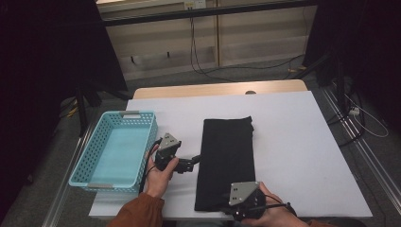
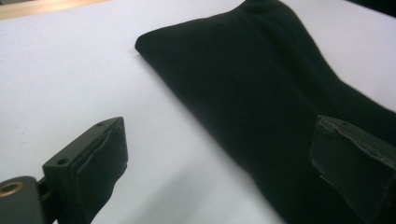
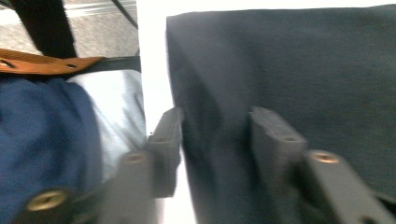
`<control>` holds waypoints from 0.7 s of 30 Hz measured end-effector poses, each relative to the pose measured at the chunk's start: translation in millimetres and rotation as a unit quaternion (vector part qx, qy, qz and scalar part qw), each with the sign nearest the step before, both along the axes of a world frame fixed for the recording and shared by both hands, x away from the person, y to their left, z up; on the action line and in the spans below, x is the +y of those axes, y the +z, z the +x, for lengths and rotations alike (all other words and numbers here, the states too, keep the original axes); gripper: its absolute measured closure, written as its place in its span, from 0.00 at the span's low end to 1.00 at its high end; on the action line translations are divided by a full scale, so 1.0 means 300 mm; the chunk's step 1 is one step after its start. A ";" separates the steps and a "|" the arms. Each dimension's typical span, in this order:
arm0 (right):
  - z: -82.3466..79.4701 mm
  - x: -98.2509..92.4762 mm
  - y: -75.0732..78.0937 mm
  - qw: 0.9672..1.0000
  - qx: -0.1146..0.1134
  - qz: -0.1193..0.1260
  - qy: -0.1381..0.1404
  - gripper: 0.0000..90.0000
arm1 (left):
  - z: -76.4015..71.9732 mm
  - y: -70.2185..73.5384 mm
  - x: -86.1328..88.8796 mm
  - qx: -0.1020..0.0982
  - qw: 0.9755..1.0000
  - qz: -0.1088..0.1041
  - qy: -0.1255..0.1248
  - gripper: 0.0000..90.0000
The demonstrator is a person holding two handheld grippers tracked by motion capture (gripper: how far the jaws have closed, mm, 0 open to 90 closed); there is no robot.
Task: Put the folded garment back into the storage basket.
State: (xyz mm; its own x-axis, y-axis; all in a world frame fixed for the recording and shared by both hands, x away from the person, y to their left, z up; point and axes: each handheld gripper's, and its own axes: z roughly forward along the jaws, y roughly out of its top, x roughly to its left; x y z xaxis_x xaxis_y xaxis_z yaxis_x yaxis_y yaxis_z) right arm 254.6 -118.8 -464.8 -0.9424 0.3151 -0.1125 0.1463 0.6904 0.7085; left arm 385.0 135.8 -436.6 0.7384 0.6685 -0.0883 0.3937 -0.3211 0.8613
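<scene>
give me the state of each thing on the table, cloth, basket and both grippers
black cloth: folded into a long strip, lying flat on the table
blue basket: upright, empty, at the table's left edge
left gripper: open, jaws astride the cloth's long edge, not pressing it
right gripper: open, jaws either side of the cloth's near edge; grip not made

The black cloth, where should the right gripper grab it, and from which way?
Probably the near edge of the black cloth, approached from the person's side. It lies flat and folded long, so only an edge lets a jaw slide under. The right gripper already straddles that edge near a corner, jaws not yet pinched.
</scene>
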 end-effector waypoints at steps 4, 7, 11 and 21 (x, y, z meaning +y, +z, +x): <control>0.010 -0.001 0.004 1.000 -0.005 -0.006 -0.005 0.80 | 0.003 0.012 0.002 -0.006 1.000 -0.009 0.001 0.06; 0.022 -0.001 0.009 1.000 0.004 -0.009 -0.012 0.85 | 0.008 0.014 0.000 -0.017 1.000 -0.006 0.004 0.06; 0.022 -0.001 0.009 1.000 0.003 -0.008 -0.016 0.87 | 0.022 0.014 -0.012 -0.014 1.000 -0.011 0.003 0.06; 0.035 -0.007 0.012 1.000 0.022 0.001 -0.020 0.88 | 0.101 0.023 -0.070 -0.004 1.000 0.007 -0.004 0.08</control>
